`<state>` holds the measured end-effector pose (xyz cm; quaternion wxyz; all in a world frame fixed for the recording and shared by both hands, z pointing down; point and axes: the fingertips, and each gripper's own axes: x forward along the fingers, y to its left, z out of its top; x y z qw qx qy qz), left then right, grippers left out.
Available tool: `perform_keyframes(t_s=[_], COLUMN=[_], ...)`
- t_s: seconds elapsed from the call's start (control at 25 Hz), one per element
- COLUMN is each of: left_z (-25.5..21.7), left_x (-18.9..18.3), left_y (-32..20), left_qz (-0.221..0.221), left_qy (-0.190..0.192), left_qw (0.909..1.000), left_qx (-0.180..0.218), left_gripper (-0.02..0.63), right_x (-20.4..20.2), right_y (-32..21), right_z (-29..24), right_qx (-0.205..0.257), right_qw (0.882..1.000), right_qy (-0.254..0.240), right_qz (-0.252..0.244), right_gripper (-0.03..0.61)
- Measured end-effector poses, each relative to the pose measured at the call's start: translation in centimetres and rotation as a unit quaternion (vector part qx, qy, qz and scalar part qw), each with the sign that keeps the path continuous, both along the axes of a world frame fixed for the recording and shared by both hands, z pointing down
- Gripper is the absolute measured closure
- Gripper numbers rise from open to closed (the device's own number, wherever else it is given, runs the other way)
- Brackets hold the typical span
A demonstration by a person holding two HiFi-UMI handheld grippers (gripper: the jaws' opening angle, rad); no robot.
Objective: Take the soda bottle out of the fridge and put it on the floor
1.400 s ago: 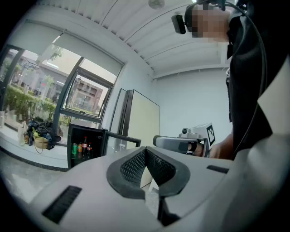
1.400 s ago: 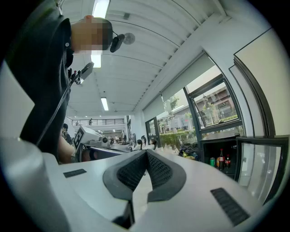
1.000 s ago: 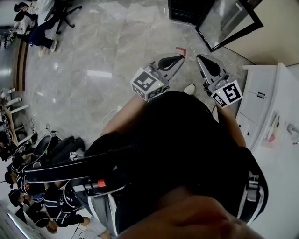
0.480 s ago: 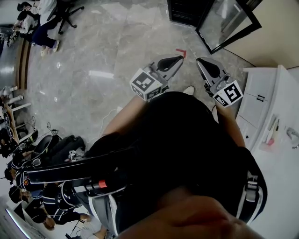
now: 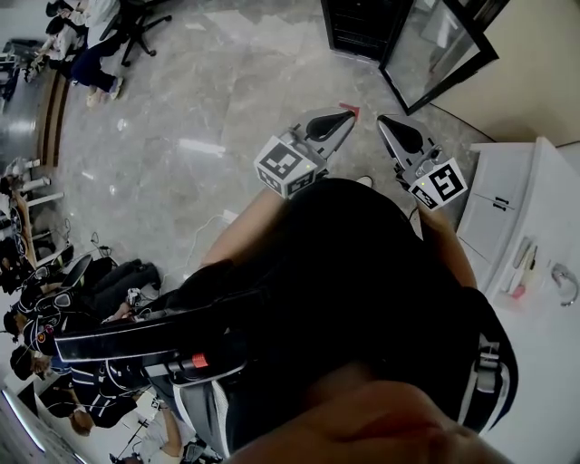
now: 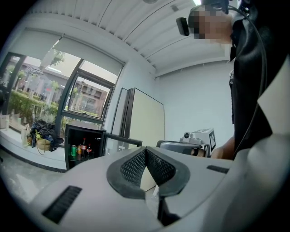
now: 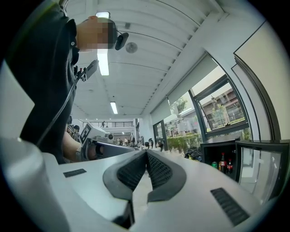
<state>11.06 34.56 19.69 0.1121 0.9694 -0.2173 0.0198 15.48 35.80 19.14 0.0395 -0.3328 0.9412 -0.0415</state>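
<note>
In the head view the top edge cuts off the fridge, and its inside is too dark to read. In the left gripper view its bottles are too small to tell apart. The person's torso hides much of the floor.

Found fridge at twelve o'clock, door swung toward one; saw soda bottles inside, right of a can. Held left hand-held gripper and right hand-held gripper side by side before it, surface at three.
</note>
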Motion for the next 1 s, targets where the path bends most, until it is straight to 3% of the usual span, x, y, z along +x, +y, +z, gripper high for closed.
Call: perform_keyframes(t_s=[0.48,1.0], left_z=[0.3,0.8], left_x=[2.1,0.6], left_y=[-1.9,-11.2], left_qz=[-0.011,0.028], left_qy=[-0.006,0.009], left_qw=[0.9999,0.9996], left_qx=[-0.001,0.003], left_gripper=[0.611,0.611], right_x=[1.4,-0.6], right_y=[-2.5,-11.2], right_z=[0.4,1.2], right_qx=[-0.006,-0.021], right_qw=[1.0,0.999], right_qy=[-0.01,0.015], right_qz=[-0.004,0.028], right_gripper=[0.566,0.566])
